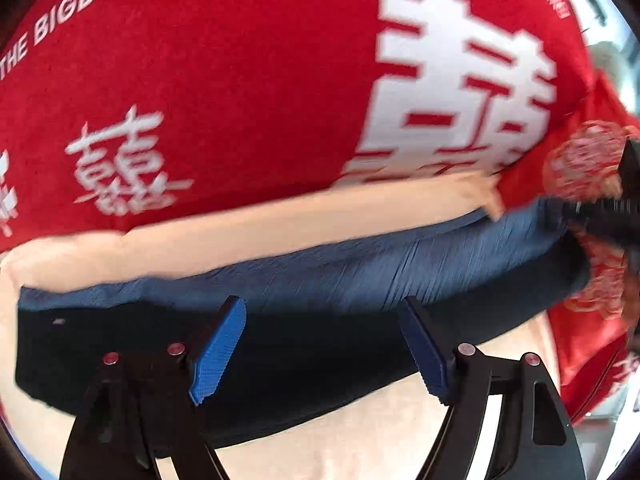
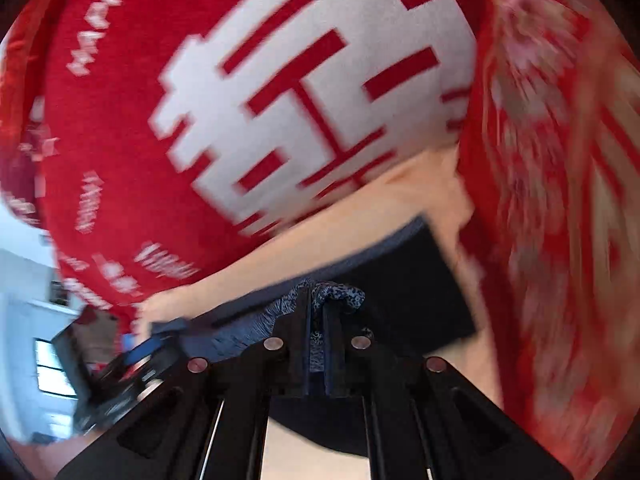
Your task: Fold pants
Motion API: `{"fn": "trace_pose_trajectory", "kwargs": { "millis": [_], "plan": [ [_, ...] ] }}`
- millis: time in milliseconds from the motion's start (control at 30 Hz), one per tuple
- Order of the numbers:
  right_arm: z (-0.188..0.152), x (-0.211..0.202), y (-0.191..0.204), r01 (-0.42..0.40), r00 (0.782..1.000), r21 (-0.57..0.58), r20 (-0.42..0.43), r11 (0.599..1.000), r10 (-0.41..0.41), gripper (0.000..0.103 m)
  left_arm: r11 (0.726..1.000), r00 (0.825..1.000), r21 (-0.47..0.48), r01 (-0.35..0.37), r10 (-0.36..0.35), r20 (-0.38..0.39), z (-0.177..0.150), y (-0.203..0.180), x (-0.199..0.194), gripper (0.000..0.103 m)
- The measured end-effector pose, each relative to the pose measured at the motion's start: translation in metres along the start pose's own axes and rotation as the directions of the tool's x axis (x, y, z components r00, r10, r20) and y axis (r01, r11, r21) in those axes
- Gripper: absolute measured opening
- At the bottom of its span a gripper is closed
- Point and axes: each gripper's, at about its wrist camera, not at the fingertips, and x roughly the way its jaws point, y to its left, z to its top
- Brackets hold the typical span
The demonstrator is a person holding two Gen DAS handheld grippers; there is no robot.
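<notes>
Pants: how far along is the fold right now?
Partly folded, it seems: the dark blue pants lie as a long band on the beige surface, beside a red printed blanket. In hand: the right gripper is shut on a bunch of the fabric. The left gripper hangs open above the band, holding nothing. Left: carry the pinched end over and flatten it. The frames are blurred, so the layers can't be counted.

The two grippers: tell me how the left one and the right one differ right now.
The left gripper has its jaws spread wide; the right gripper has its jaws shut together.
The left gripper grips nothing, hanging over the dark blue pants; the right gripper pinches a bunch of the pants' cloth.
Both have black frames with blue pads and point down at the pants on the beige surface.
</notes>
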Motion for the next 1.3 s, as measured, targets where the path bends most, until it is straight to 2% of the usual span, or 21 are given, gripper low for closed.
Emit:
{"fn": "trace_pose_trajectory", "kwargs": {
  "millis": [100, 133, 200, 300, 367, 433, 467, 500, 533, 600, 633, 667, 700, 800, 867, 900, 967, 1067, 1167, 1267, 1300],
  "plan": [
    [0.027, 0.032, -0.005, 0.089, 0.996, -0.039, -0.024, 0.995, -0.09, 0.014, 0.996, 0.995, -0.044, -0.082, 0.079, -0.067, -0.01, 0.017, 0.037, 0.079],
    [0.033, 0.041, -0.006, 0.132, 0.991, -0.07, -0.028, 0.989, -0.134, 0.038, 0.993, 0.99, -0.038, -0.115, 0.111, -0.089, -0.015, 0.021, 0.05, 0.079],
    [0.036, 0.053, 0.001, 0.209, 0.976, -0.127, -0.03, 0.97, -0.214, 0.074, 0.986, 0.976, -0.034, -0.164, 0.157, -0.153, -0.025, 0.029, 0.078, 0.079],
    [0.025, 0.035, 0.015, 0.195, 0.981, -0.148, 0.01, 0.97, -0.195, 0.074, 0.982, 0.959, -0.052, -0.183, 0.166, -0.23, -0.041, 0.038, 0.107, 0.079],
    [0.002, 0.017, 0.018, 0.176, 0.984, -0.137, 0.022, 0.975, -0.174, 0.074, 0.981, 0.965, -0.076, -0.179, 0.16, -0.21, -0.045, 0.041, 0.105, 0.079],
    [-0.027, 0.013, 0.005, 0.204, 0.978, -0.072, -0.02, 0.976, -0.206, 0.068, 0.98, 0.964, -0.082, -0.181, 0.16, -0.21, -0.046, 0.042, 0.104, 0.079],
    [-0.041, 0.017, -0.008, 0.224, 0.973, -0.016, -0.057, 0.974, -0.225, 0.063, 0.98, 0.964, -0.084, -0.182, 0.161, -0.211, -0.047, 0.043, 0.104, 0.079],
    [-0.051, 0.024, -0.023, 0.243, 0.967, 0.041, -0.09, 0.969, -0.239, 0.052, 0.98, 0.964, -0.084, -0.183, 0.162, -0.211, -0.047, 0.043, 0.104, 0.079],
    [-0.055, 0.03, -0.035, 0.265, 0.96, 0.086, -0.117, 0.96, -0.255, 0.046, 0.98, 0.964, -0.079, -0.183, 0.163, -0.21, -0.047, 0.043, 0.104, 0.079],
    [-0.059, 0.041, -0.062, 0.266, 0.961, 0.205, -0.132, 0.942, -0.243, 0.041, 0.982, 0.965, -0.067, -0.179, 0.162, -0.206, -0.048, 0.043, 0.105, 0.079],
    [-0.057, 0.047, -0.072, 0.253, 0.966, 0.248, -0.116, 0.935, -0.23, 0.02, 0.982, 0.966, -0.062, -0.177, 0.161, -0.203, -0.049, 0.042, 0.105, 0.08],
    [-0.053, 0.051, -0.075, 0.256, 0.966, 0.245, -0.112, 0.935, -0.235, 0.013, 0.983, 0.966, -0.059, -0.176, 0.161, -0.204, -0.049, 0.04, 0.104, 0.08],
    [-0.049, 0.055, -0.072, 0.257, 0.965, 0.212, -0.114, 0.943, -0.238, 0.011, 0.984, 0.965, -0.054, -0.172, 0.157, -0.208, -0.05, 0.041, 0.103, 0.08],
    [-0.053, 0.047, -0.058, 0.305, 0.95, 0.105, -0.095, 0.946, -0.296, 0.012, 0.985, 0.963, -0.036, -0.168, 0.156, -0.218, -0.054, 0.038, 0.099, 0.08],
    [-0.06, 0.047, -0.066, 0.35, 0.932, 0.122, -0.151, 0.929, -0.331, 0.025, 0.984, 0.957, -0.021, -0.175, 0.165, -0.238, -0.053, 0.038, 0.095, 0.08],
    [-0.062, 0.043, -0.07, 0.367, 0.924, 0.137, -0.163, 0.92, -0.345, 0.035, 0.984, 0.956, -0.013, -0.175, 0.167, -0.242, -0.05, 0.038, 0.093, 0.08],
    [-0.057, 0.026, -0.062, 0.319, 0.946, 0.15, -0.108, 0.936, -0.305, 0.035, 0.986, 0.967, 0.006, -0.165, 0.163, -0.194, -0.038, 0.035, 0.082, 0.08],
    [-0.038, 0.015, -0.03, 0.251, 0.968, 0.042, -0.011, 0.967, -0.251, 0.036, 0.984, 0.976, 0.021, -0.175, 0.176, -0.13, -0.013, 0.034, 0.084, 0.08],
    [-0.007, 0.045, -0.01, 0.263, 0.964, -0.075, -0.017, 0.962, -0.265, 0.036, 0.982, 0.97, 0.0, -0.19, 0.188, -0.152, 0.01, 0.035, 0.112, 0.08],
    [0.013, 0.095, -0.022, 0.29, 0.949, -0.058, -0.109, 0.955, -0.295, 0.035, 0.978, 0.964, -0.006, -0.208, 0.204, -0.168, 0.015, 0.038, 0.139, 0.084],
    [0.019, 0.112, -0.033, 0.307, 0.94, -0.04, -0.14, 0.951, -0.31, 0.028, 0.977, 0.969, -0.026, -0.21, 0.205, -0.14, 0.015, 0.042, 0.139, 0.087]
  ]
}}
